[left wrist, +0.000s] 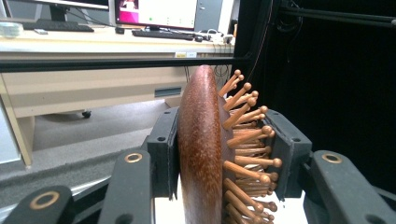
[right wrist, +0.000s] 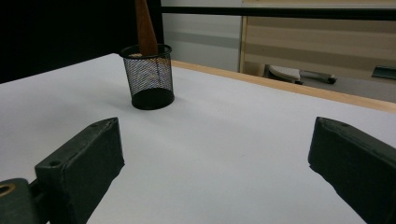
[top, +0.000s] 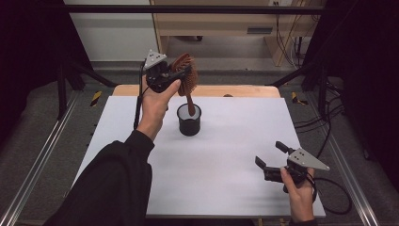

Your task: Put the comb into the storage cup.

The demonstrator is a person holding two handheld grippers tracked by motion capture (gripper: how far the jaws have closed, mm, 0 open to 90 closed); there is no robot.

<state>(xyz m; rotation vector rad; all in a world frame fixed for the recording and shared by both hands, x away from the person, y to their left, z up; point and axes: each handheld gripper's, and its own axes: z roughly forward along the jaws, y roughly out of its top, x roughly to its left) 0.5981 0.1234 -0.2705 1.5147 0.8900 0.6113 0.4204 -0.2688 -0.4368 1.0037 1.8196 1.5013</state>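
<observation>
Hairbrush (top: 184, 74) and mesh cup (top: 189, 120) sat beyond the right gripper (top: 271, 159), jaws apart at lower right. Upper centre, the left gripper (top: 181, 75) clamped the brush head, handle dipping into the cup.

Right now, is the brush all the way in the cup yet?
Not quite. Done: the left gripper has clamped the wooden hairbrush by its head, and the handle tip is inside the black mesh cup. Left: lower it and let go. The right gripper waits open.
</observation>
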